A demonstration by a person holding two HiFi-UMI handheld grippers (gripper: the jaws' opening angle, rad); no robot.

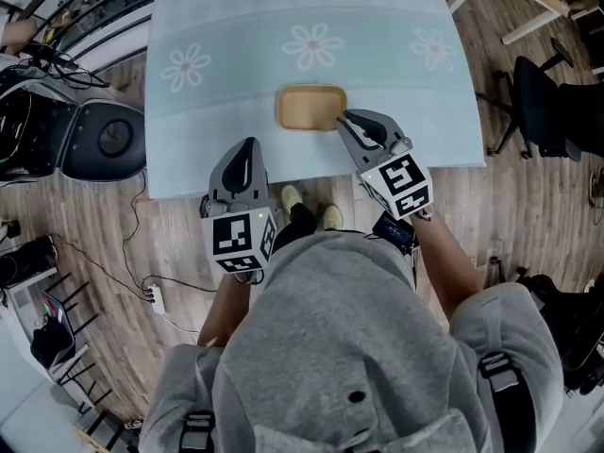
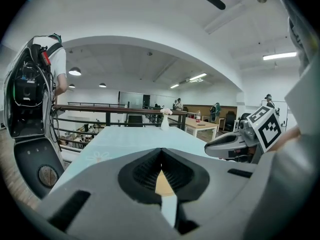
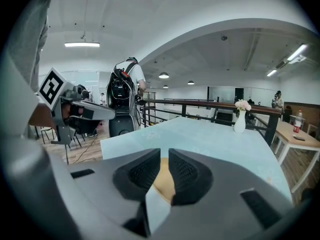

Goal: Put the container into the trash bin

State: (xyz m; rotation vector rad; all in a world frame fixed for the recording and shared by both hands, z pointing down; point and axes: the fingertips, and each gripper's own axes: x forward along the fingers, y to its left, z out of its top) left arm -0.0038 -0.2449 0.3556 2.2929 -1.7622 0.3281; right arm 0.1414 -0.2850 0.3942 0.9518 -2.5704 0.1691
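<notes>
Head view: a grey bin (image 1: 104,140) stands on the wood floor, well to the left of the container (image 1: 310,108) and off the worktop (image 1: 236,26). The left tool (image 1: 247,147) sits to the near left of the container, apart from it, with its tip over the worktop's near edge. Left gripper view: its jaws meet at the tips and clamp nothing; the container's tan surface shows through the slot behind them. The container is a shallow tan tray, lying flat on the pale blue flowered cloth near the worktop's near edge. The right tool (image 1: 343,121) is at the container's right rim, tips just beside or touching it; which one cannot be told. Right gripper view: its jaws stand a narrow gap apart, with the container's tan showing below and between them.
</notes>
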